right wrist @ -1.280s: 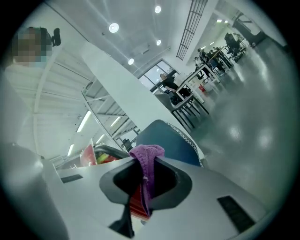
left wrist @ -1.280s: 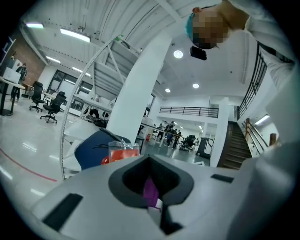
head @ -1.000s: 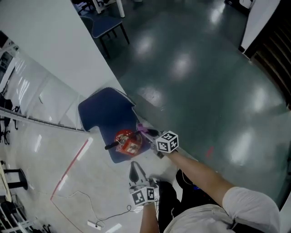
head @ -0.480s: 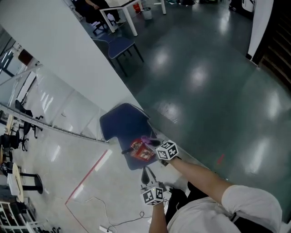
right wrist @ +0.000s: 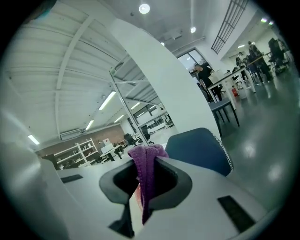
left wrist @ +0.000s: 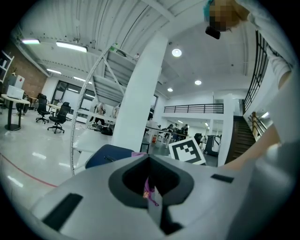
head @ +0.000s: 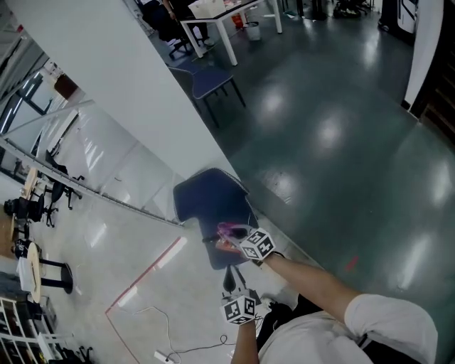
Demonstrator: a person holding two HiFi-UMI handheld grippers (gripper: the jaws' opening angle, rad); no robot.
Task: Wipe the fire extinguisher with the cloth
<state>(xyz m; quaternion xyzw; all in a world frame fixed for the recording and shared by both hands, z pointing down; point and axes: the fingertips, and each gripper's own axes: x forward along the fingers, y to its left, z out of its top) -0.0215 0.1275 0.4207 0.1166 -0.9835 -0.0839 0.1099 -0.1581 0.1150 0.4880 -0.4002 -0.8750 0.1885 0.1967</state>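
The red fire extinguisher (head: 225,246) lies on the seat of a blue chair (head: 206,199), and only a sliver of it shows under my right gripper (head: 233,237). That gripper is shut on a purple cloth (head: 226,229) and sits right over the extinguisher. In the right gripper view the cloth (right wrist: 146,178) hangs from between the closed jaws, with a reddish patch just beneath it. My left gripper (head: 229,274) hovers nearer to me, below the chair, jaws together and holding nothing. In the left gripper view, the right gripper's marker cube (left wrist: 187,151) shows ahead.
A white slanted wall (head: 128,92) and a glass railing (head: 85,163) run beside the chair. A second chair (head: 213,85) and a white table (head: 227,18) stand farther off on the dark glossy floor. A red line (head: 146,277) and a cable (head: 178,341) lie on the pale floor.
The head view has swung, so the chair now sits farther right. My right gripper with the cloth has moved over the extinguisher and now hides most of it. The left gripper stays below.
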